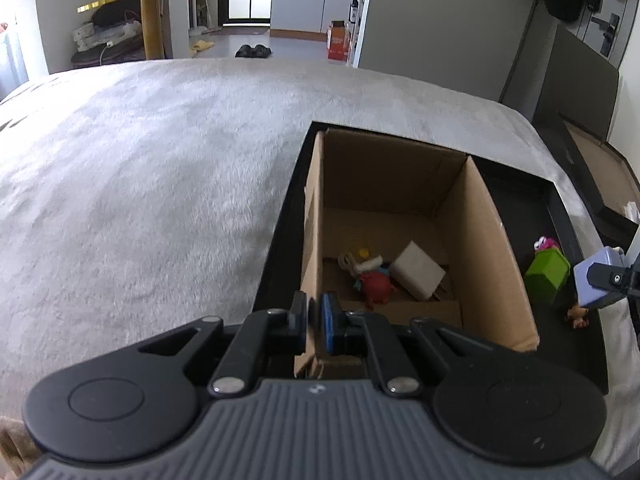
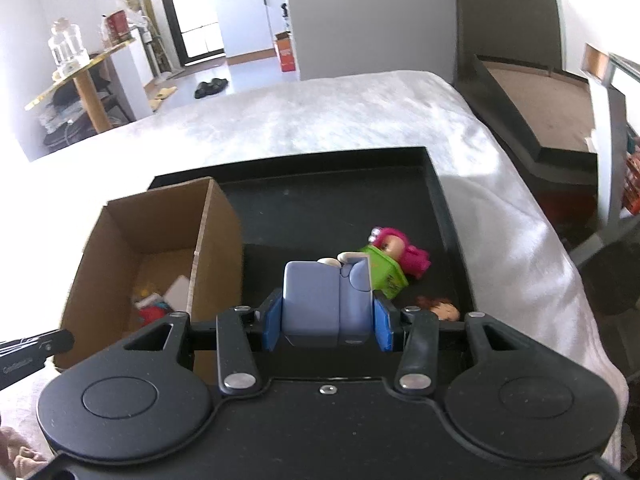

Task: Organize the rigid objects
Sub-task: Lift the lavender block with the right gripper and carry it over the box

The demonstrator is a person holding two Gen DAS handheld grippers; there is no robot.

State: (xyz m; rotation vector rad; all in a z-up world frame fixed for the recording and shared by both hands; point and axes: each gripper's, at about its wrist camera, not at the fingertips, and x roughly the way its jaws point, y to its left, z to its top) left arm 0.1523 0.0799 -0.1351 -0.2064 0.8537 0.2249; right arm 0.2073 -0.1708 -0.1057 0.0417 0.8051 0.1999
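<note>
Right fingers (image 2: 326, 326) grasp a blue block (image 2: 316, 304); left fingers (image 1: 314, 326) clench the cardboard box (image 1: 492, 240) wall.
The box sits in a black tray (image 2: 340, 200) on the bed (image 1: 140, 180).

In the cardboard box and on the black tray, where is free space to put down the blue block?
The cardboard box has bare floor along its far wall. Its near end is crowded by the white block and red toy. On the black tray, the far half is bare; nearer, the green cube and pink-haired doll crowd it.

brown cardboard box (image 2: 120, 248); black tray (image 2: 328, 200); lavender block (image 2: 316, 300); green cube (image 1: 547, 274).
</note>
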